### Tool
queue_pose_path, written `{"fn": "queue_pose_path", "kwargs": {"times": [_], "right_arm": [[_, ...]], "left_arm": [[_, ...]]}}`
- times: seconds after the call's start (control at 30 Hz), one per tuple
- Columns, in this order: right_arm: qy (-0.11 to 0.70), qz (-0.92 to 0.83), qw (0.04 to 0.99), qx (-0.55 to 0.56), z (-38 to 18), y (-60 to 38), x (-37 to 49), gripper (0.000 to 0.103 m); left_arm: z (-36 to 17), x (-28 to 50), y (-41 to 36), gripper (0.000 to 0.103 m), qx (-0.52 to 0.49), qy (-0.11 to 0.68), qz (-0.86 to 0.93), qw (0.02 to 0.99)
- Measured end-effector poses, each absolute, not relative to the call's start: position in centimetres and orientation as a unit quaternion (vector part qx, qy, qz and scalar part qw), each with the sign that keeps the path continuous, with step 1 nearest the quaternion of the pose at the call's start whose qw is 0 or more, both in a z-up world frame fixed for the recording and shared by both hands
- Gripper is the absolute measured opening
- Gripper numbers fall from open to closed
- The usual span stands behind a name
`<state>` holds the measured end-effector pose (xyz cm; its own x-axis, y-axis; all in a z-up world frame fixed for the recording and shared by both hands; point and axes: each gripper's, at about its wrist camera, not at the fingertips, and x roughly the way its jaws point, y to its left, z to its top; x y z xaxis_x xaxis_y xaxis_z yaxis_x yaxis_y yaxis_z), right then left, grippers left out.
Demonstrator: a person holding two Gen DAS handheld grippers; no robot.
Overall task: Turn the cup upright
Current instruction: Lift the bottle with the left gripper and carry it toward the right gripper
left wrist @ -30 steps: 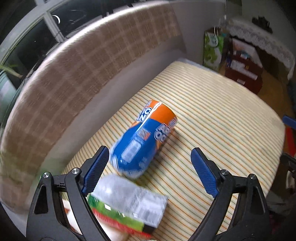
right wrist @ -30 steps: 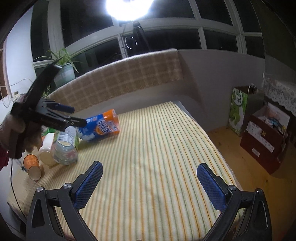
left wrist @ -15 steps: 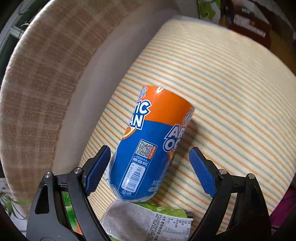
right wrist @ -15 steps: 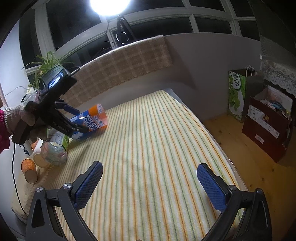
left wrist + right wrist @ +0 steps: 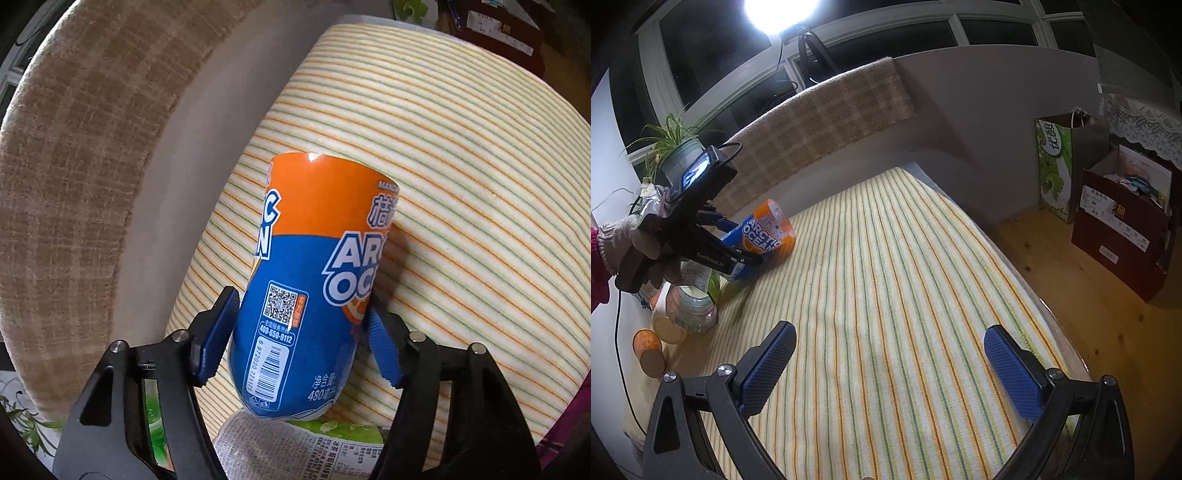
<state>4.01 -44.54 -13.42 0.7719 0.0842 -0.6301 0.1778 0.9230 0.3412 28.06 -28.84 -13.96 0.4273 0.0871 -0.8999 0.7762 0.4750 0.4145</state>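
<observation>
The cup (image 5: 314, 280) is a blue and orange "Arctic Ocean" container lying on its side on the striped tablecloth (image 5: 461, 184). My left gripper (image 5: 301, 325) is shut on its blue lower part, one blue pad on each side. In the right wrist view the cup (image 5: 764, 232) lies at the table's left, with the left gripper (image 5: 735, 243) clamped on it and a gloved hand holding that gripper. My right gripper (image 5: 886, 365) is open and empty above the near part of the tablecloth (image 5: 886, 295), far from the cup.
A plastic bottle with a green label (image 5: 295, 443) lies just below the cup. A jar (image 5: 694, 310) and an orange paper cup (image 5: 648, 350) stand at the table's left edge. A plaid-covered backrest (image 5: 820, 125) runs behind. Bags and boxes (image 5: 1123, 221) stand on the floor to the right.
My left gripper moved in on the lying cup and closed its pads on the blue part. The right gripper stayed open, nearly still.
</observation>
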Motion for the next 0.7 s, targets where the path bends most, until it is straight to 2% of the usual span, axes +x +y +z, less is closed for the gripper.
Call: {"fn": "queue_pose_path", "kwargs": {"times": [0.47,0.7], "right_arm": [[0.326,-0.024,0.925,0.191,-12.1,-43.7,2.7,0.103],[0.314,-0.015,0.93,0.191,-10.9,-43.1,1.5,0.103]], "left_arm": [[-6.0,24.3,-28.1,0.064,0.388,0.436,-0.273,0.765],[-1.1,19.2,-23.5,0.064,0.293,0.432,-0.298,0.799]]}}
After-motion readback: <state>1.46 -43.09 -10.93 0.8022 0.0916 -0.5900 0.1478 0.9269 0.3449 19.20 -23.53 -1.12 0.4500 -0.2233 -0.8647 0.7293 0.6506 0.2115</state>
